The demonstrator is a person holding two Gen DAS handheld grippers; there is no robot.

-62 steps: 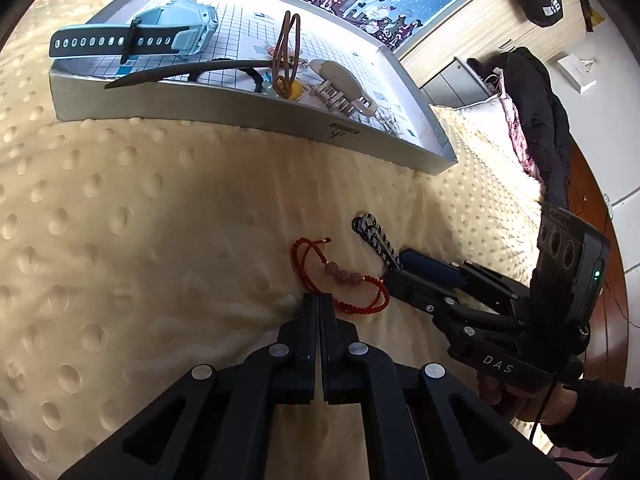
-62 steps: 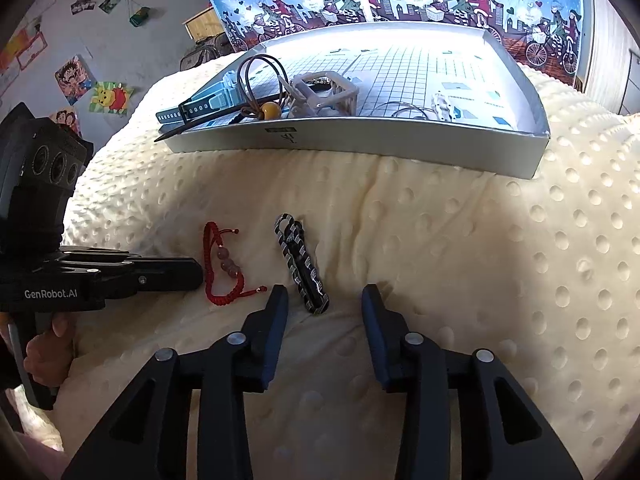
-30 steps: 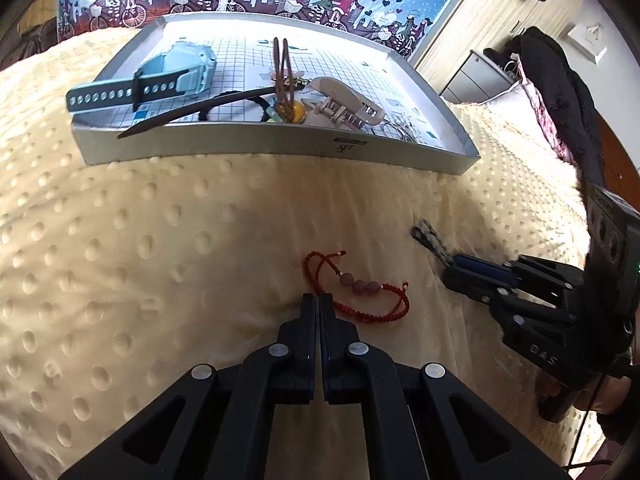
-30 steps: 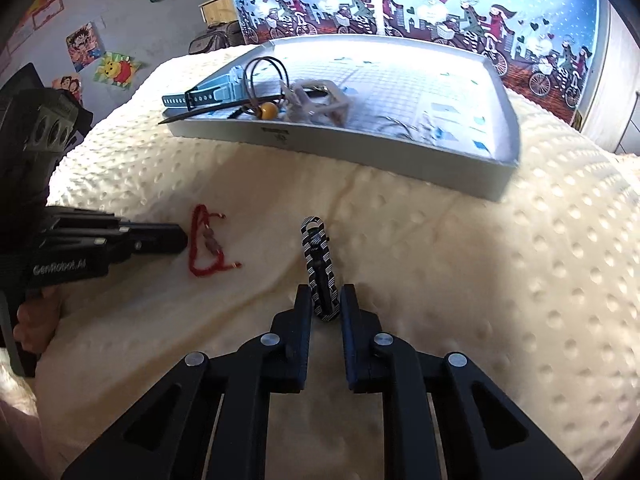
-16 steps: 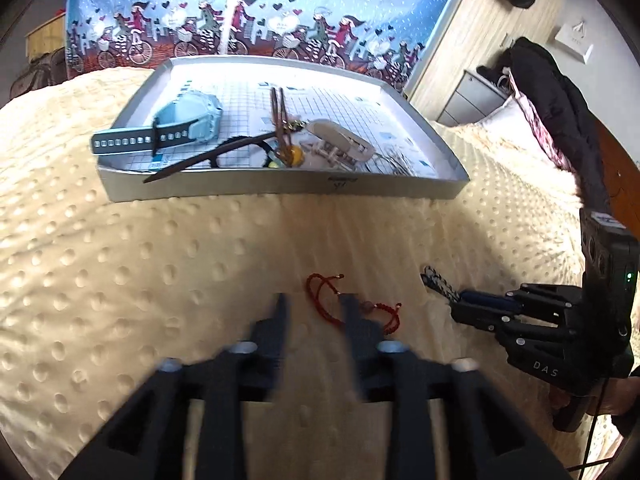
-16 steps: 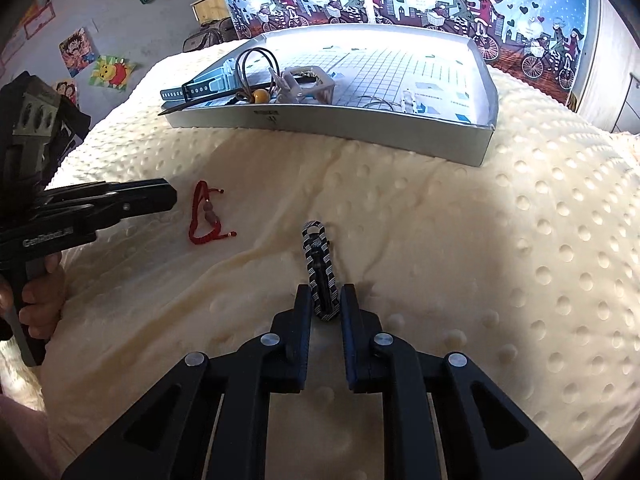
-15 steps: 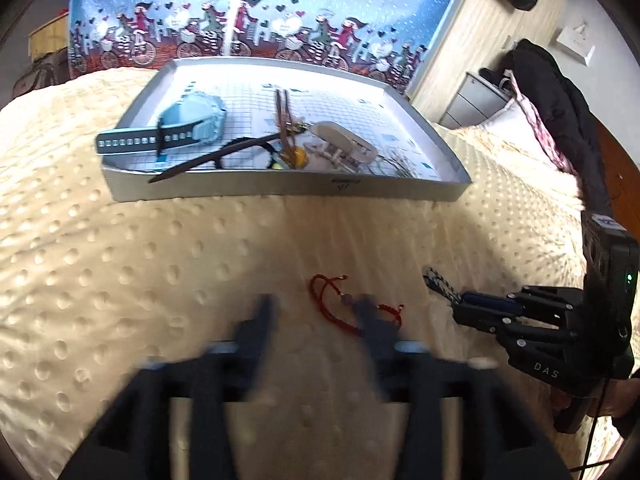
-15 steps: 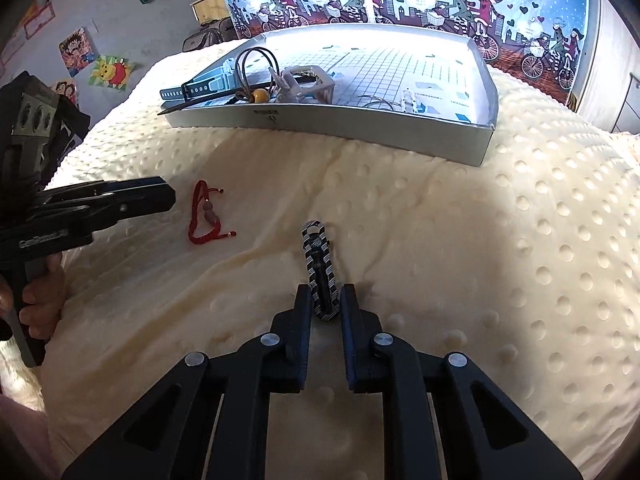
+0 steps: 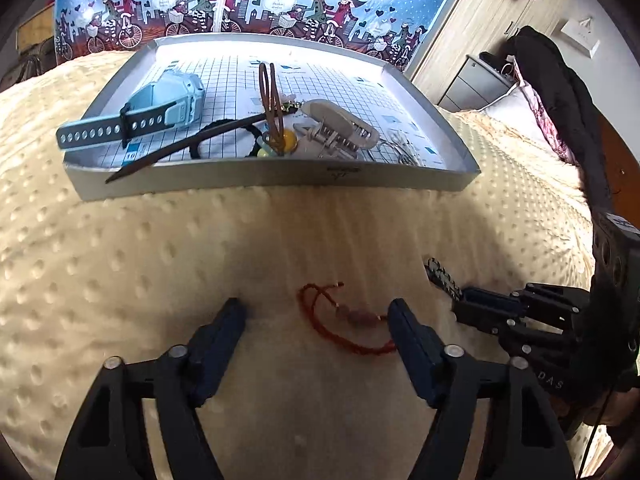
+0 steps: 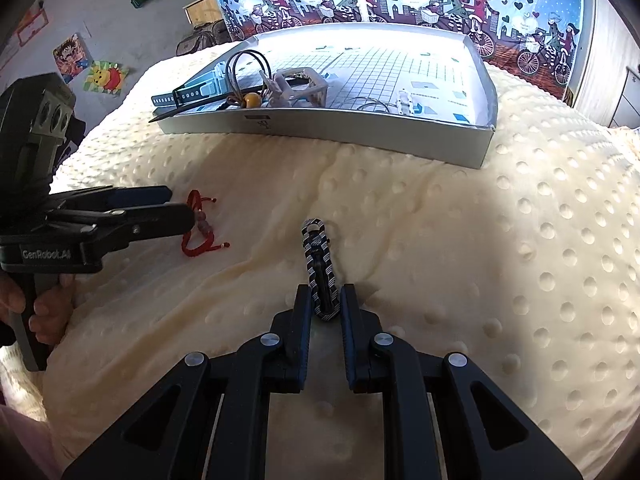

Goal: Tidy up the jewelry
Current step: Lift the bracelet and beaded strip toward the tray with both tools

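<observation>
bed (image 10: 520,240): cream dotted blanket | tray (image 9: 280,178): far side, on blanket | red bracelet (image 9: 340,328): near, on blanket | striped bracelet (image 10: 318,256): just right of red, apart from it

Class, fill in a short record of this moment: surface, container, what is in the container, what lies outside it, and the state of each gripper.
surface: cream dotted blanket
container: shallow silver tray with grid lining
in tray: blue watch, beige hair claw, brown hair ties
outside tray: red string bracelet, black-and-white braided bracelet
left gripper: open, straddling red string bracelet
right gripper: shut on the near end of the black-and-white braided bracelet
</observation>
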